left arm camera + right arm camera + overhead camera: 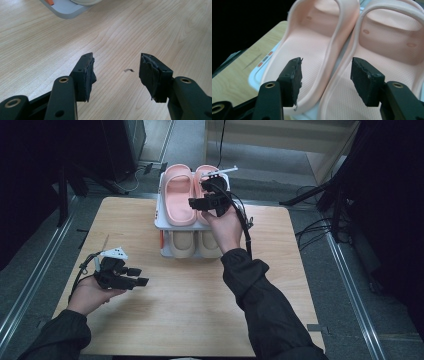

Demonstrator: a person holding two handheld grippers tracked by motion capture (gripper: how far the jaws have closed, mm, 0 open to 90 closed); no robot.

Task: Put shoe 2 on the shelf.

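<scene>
A pair of pink slippers, the left one (pixel 179 195) and the right one (pixel 204 172), lies on the top shelf of a small white rack (pixel 159 223). My right gripper (pixel 199 194) hovers over them, open. In the right gripper view its jaws (pixel 325 80) straddle the adjoining rims of the left slipper (pixel 312 45) and the right slipper (pixel 387 50), with no pad touching. My left gripper (pixel 140 276) is held low over the table's front left, open and empty. In the left gripper view bare wood lies between its jaws (pixel 116 75).
Two beige slippers (pixel 195 245) lie on the rack's lower shelf. The rack's grey base corner (pixel 65 10) shows beyond the left gripper. The wooden table (pixel 200 310) is bare in front. Dark stands and cables surround the table on the floor.
</scene>
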